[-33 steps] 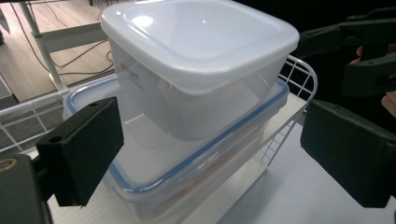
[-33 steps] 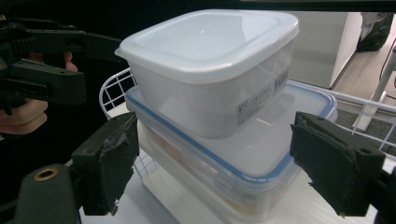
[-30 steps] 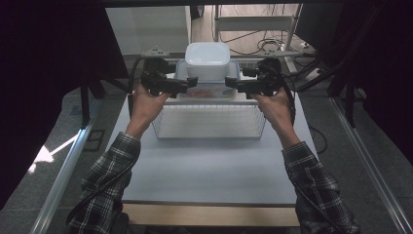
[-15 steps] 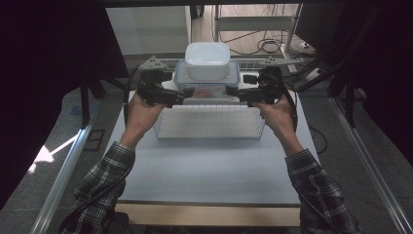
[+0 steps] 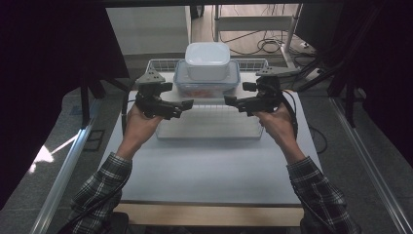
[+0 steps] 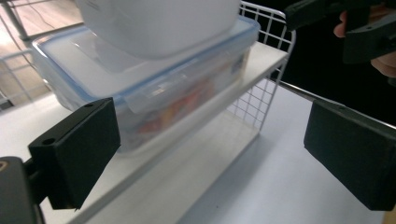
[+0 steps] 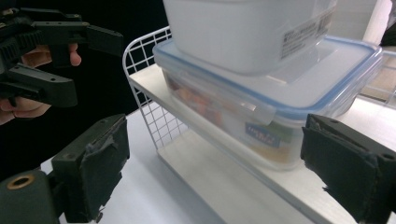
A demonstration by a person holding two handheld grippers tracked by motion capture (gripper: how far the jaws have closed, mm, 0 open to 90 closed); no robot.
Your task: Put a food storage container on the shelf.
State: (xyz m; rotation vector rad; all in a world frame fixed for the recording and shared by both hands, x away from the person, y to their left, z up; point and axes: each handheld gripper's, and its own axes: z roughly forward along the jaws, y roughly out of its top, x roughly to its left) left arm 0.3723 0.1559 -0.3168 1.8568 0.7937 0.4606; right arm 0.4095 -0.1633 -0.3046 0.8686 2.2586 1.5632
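A clear food box with a blue-rimmed lid [image 5: 207,84] stands on the top shelf of a white wire rack [image 5: 209,122]. A white tub [image 5: 208,59] is stacked on that box. My left gripper [image 5: 187,105] hangs open in front of the rack's left part, apart from the box. My right gripper [image 5: 229,101] is open in front of its right part; its jaws have just been opening, with nothing between them. In the left gripper view the open gripper [image 6: 212,154] faces the box [image 6: 154,88] from a short way off. The right gripper [image 7: 219,168] likewise faces the box [image 7: 261,107] and tub [image 7: 243,32].
The rack stands at the far half of a white table [image 5: 209,165], with bare tabletop between it and the person. Dark curtains flank both sides. Cables [image 5: 265,45] lie on the floor behind the rack. Metal rails [image 5: 68,165] run along the table's left and right.
Both grippers have drawn back from the sides of the box toward the person and dropped a little. The box and tub stay on the rack.
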